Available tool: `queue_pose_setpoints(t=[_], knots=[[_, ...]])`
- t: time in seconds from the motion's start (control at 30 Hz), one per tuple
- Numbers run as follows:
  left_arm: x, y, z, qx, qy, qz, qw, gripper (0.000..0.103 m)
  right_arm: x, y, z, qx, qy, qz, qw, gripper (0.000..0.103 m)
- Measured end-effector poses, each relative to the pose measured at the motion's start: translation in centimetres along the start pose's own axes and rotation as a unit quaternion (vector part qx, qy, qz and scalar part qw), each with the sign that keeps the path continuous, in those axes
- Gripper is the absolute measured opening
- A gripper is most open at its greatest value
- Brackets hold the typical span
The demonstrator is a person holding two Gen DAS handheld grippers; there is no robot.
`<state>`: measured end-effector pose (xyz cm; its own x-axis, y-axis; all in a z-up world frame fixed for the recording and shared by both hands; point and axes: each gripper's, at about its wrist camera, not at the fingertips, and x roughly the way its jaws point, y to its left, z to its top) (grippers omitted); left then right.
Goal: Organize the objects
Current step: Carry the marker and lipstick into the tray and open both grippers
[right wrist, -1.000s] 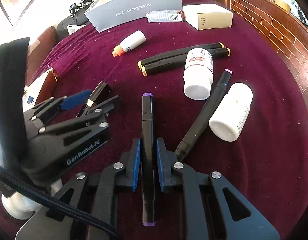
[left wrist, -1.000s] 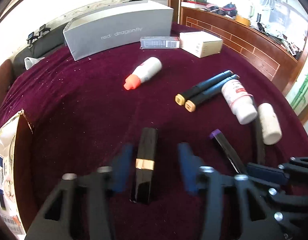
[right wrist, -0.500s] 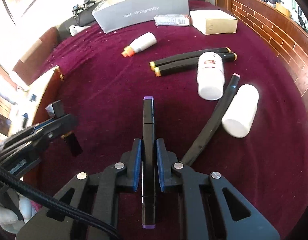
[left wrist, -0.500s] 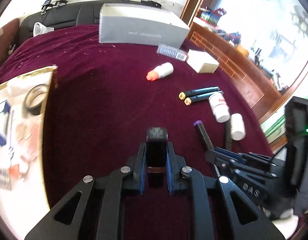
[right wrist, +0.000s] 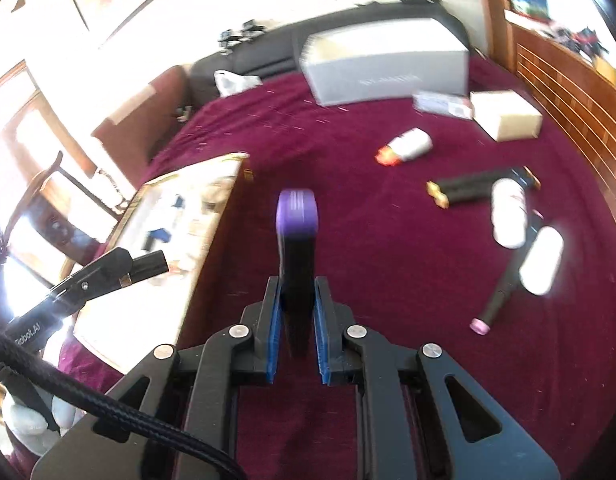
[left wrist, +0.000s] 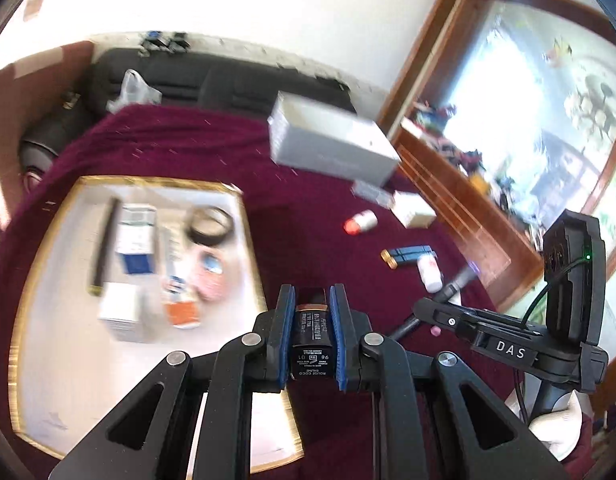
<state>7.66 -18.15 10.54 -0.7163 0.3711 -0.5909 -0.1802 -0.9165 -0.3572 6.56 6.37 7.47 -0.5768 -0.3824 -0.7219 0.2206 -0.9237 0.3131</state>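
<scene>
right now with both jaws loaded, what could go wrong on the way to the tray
1. The lipstick sits in the left gripper with only its sides pinched; a fast swing could let it slide out.
2. The purple-capped marker sticks out far beyond the right gripper, so it may pivot or clip the tray's gold rim.
3. The tray is already crowded, so a drop could knock items there.

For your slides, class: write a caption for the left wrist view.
Left gripper clamps a black lipstick tube above the gold-rimmed tray.
</scene>
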Motion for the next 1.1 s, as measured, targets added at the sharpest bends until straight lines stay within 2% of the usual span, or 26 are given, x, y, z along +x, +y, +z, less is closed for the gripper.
queue_pose_setpoints(t=[0.13,0.33,0.53,0.67,0.9,1.1], knots=[[-2.9,3.5,1.0,-0.016,-0.031,0.031,0.9989,0.014,0.3,3.5,0.7,-0.025,0.000,0.024,0.999,0.013],[-4.1,9.4,1.7,-0.042,-0.041,0.087,0.9945,0.014,1.5,8.4,1.3,-0.071,0.006,0.051,0.996,0.013],[-1.9,14.4,2.1,-0.057,-0.016,0.129,0.9899,0.014,4.4,12.7,1.5,-0.107,0.044,0.075,0.990,0.013],[0.0,16.9,1.9,-0.075,0.007,0.137,0.9878,0.014,7.1,14.9,1.5,-0.118,0.067,0.083,0.987,0.013],[3.2,19.3,2.8,-0.088,0.041,0.148,0.9841,0.014,11.0,16.8,2.3,-0.116,0.089,0.082,0.986,0.013],[5.8,20.7,3.5,-0.105,0.076,0.156,0.9793,0.014,14.7,16.5,3.5,-0.097,0.111,0.067,0.987,0.013]])
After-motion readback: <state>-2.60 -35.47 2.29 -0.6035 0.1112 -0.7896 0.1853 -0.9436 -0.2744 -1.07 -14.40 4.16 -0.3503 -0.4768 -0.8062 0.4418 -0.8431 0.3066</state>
